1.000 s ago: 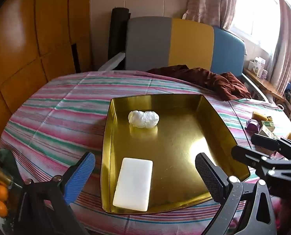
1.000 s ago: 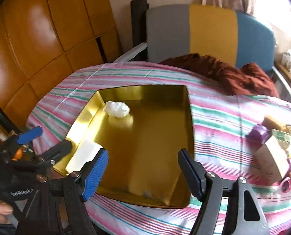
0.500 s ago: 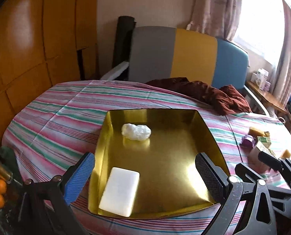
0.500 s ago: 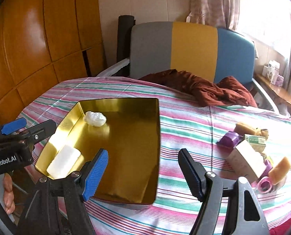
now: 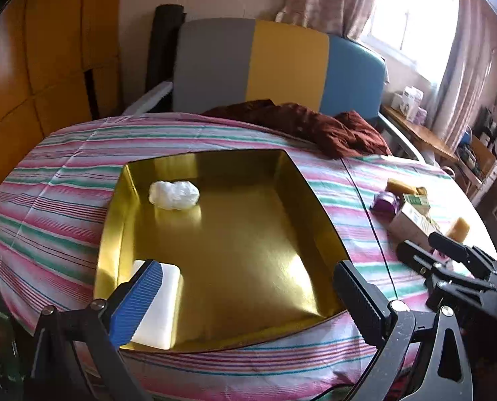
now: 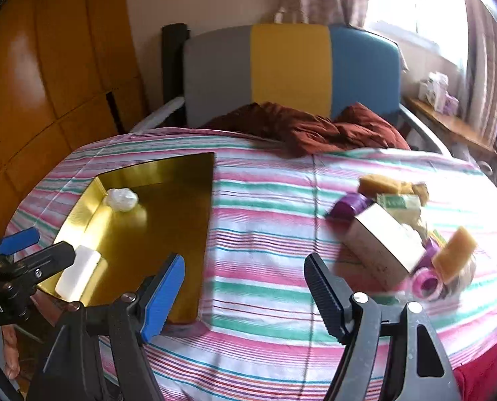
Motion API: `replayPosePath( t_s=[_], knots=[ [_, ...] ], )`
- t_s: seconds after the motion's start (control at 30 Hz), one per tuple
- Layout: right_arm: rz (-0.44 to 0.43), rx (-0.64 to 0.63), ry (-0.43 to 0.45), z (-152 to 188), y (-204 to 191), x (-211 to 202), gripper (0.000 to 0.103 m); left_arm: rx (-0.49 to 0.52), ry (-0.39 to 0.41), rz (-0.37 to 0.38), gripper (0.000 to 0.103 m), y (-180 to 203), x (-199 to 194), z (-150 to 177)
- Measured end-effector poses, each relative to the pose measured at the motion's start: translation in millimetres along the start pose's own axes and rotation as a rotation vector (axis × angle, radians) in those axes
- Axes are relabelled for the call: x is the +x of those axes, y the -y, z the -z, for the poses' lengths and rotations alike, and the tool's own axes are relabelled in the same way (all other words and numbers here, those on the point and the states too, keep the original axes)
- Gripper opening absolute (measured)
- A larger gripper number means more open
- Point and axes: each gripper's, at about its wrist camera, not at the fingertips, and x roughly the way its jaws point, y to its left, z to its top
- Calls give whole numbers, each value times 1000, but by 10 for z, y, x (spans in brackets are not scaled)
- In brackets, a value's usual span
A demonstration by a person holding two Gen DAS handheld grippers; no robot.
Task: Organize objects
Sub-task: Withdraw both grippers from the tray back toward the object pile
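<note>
I am holding my left gripper (image 5: 245, 295) over the near left part of the gold tray (image 5: 322, 230), its fingers spread wide apart and gripping nothing. In the tray, a white bar (image 5: 158, 314) is lying in the near left corner, partly behind my blue pad, and a crumpled white wad (image 5: 173, 194) is sitting near the far left wall; the rest of the shiny floor is bare.

Moving right, I am carrying my right gripper (image 6: 245, 292) above the striped tablecloth (image 6: 265, 207), between the tray and the pile, its fingers also wide apart and empty. I judge the step in hand to be reaching for the next piece of the pile on the right. To do it well, I should be turning further right, picking one item at the edge of the cluster, and lowering so one finger passes each side of it without nudging its neighbours.

The pile is crowded: a tan box (image 6: 387, 244) is lying tilted in the middle, a purple roll (image 6: 348, 205) just to its far left, a green-printed packet (image 6: 398, 202) and a yellow sponge (image 6: 382, 183) beyond it, an orange block (image 6: 455, 254) and a pink ring (image 6: 427, 282) at its near right. The box looks rigid and broad; the sponge pieces look soft and should be squeezing easily. That side is blurred, so finer detail escapes me.
</note>
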Motion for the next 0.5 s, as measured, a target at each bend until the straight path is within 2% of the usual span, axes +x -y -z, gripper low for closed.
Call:
replayPosePath(
  t_s=[0.1, 0.27, 0.4, 0.5],
  knots=[
    [2, 54, -13, 15, 205, -13, 75, 11, -12, 7, 103, 46, 33, 18],
    [66, 183, 7, -45, 777, -176, 75, 9, -50, 51, 103, 74, 105, 26],
    [173, 327, 37, -99, 1419, -330, 76, 38, -47, 92, 103, 167, 94, 28],
    [229, 371, 22, -127, 1738, -334, 80, 54, -51, 98, 103, 228, 117, 32]
  ],
)
